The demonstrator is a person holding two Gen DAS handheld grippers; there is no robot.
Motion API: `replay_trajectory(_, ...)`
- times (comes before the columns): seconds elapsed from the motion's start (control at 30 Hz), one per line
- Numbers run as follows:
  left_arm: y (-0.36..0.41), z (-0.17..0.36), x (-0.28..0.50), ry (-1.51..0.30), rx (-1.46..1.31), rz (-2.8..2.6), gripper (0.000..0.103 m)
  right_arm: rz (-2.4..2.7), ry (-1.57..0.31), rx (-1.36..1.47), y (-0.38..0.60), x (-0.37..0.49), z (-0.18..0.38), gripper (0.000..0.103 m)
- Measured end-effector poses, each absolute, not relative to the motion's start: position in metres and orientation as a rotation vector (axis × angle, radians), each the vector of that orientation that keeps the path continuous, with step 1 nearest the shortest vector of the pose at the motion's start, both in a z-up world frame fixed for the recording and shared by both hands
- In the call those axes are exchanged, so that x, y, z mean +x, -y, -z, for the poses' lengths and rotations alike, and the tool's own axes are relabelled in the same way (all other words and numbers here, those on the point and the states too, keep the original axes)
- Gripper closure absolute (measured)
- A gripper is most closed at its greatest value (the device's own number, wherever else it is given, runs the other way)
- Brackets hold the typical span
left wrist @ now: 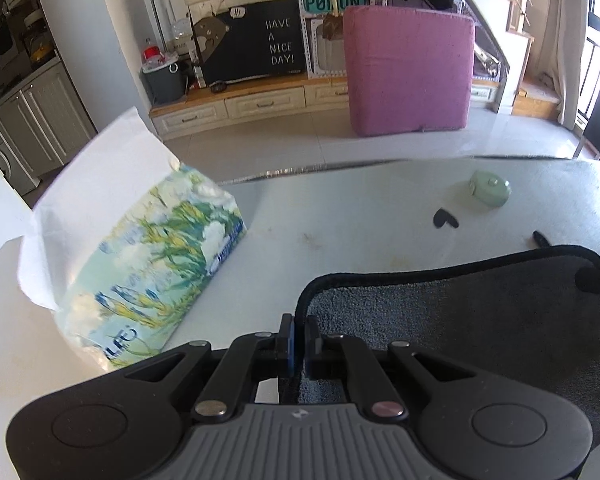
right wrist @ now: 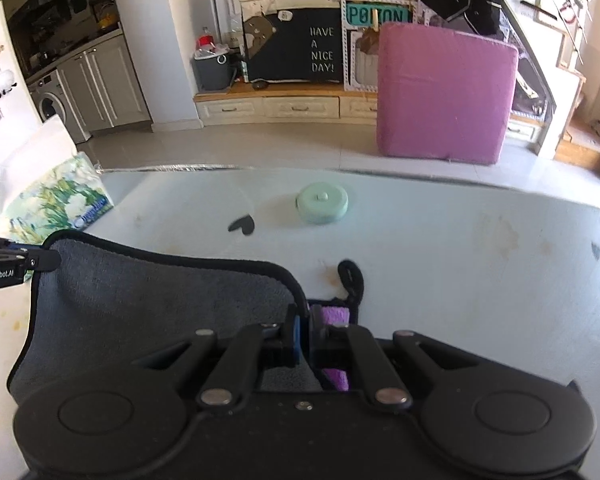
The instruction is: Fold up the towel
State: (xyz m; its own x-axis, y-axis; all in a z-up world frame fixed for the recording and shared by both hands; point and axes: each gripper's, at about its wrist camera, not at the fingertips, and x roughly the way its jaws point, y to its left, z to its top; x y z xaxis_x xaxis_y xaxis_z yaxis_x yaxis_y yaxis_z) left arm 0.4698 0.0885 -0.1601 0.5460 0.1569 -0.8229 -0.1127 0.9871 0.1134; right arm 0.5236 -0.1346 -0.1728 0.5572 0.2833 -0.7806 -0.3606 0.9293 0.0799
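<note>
Nearest the left wrist camera, the left gripper [left wrist: 299, 340] has its two fingers pressed together on the black-bound edge of the grey towel [left wrist: 460, 320]. From the right wrist camera, the right gripper [right wrist: 303, 338] is likewise clamped on the towel's [right wrist: 152, 300] opposite corner, where a purple patch [right wrist: 334, 314] and a black hanging loop [right wrist: 350, 280] show beside the fingers. Between the two grippers the towel sags in a shallow curve, its upper edge raised off the white table [left wrist: 340, 220]; whether its lower part rests on the table cannot be told. Just left of the towel stands a flower-printed tissue pack [left wrist: 152, 276] with a white sheet [left wrist: 96, 184] sticking up from it, near the left gripper. Farther across the table, well apart from the towel, sit a pale green round lidded container [right wrist: 323, 203] and a small black heart-shaped mark [right wrist: 242, 225]. Beyond the table edge a pink cushion [right wrist: 446, 92] stands upright on the floor.
</note>
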Motion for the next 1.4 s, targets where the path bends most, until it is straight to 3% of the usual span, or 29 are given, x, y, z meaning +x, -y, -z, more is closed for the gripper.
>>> replay_trajectory(0.23, -0.095, 0.177, 0.475, -0.996, 0.029, -0.178, 0.094, -0.358, -0.927, -0.077, 0.133, 0.529, 0.189, 0.096)
replay_trajectory(0.33, -0.099, 0.181, 0.475, -1.0, 0.01, -0.169, 0.088, -0.349, -0.922, -0.059, 0.135, 0.53, 0.19, 0.084)
replay_trajectory(0.4, -0.101, 0.181, 0.474, -1.003, 0.003, -0.166, 0.063, -0.347, -0.917, -0.065, 0.136, 0.531, 0.189, 0.079)
replay_trajectory(0.43, -0.102, 0.181, 0.473, -0.999, 0.001, -0.171, 0.058, -0.344, -0.912, -0.068, 0.136, 0.53, 0.189, 0.074)
replay_trajectory(0.5, -0.104, 0.18, 0.471, -0.994, -0.008, -0.18, 0.038, -0.346, -0.908, -0.068, 0.137, 0.53, 0.187, 0.065)
replay_trajectory(0.6, -0.11, 0.175, 0.465, -0.988, -0.046, -0.183, 0.019, -0.345, -0.905, -0.066, 0.137, 0.528, 0.183, 0.049)
replay_trajectory(0.73, -0.114, 0.163, 0.456, -0.973, -0.085, -0.202, 0.012, -0.334, -0.897, -0.071, 0.136, 0.524, 0.176, 0.025)
replay_trajectory(0.93, -0.109, 0.146, 0.443, -0.956, -0.076, -0.201, 0.006, -0.331, -0.875, -0.076, 0.137, 0.51, 0.16, 0.001)
replay_trajectory(1.4, -0.086, 0.121, 0.406, -0.936, -0.035, -0.191, 0.004, -0.344, -0.84, -0.069, 0.139, 0.474, 0.125, 0.0)
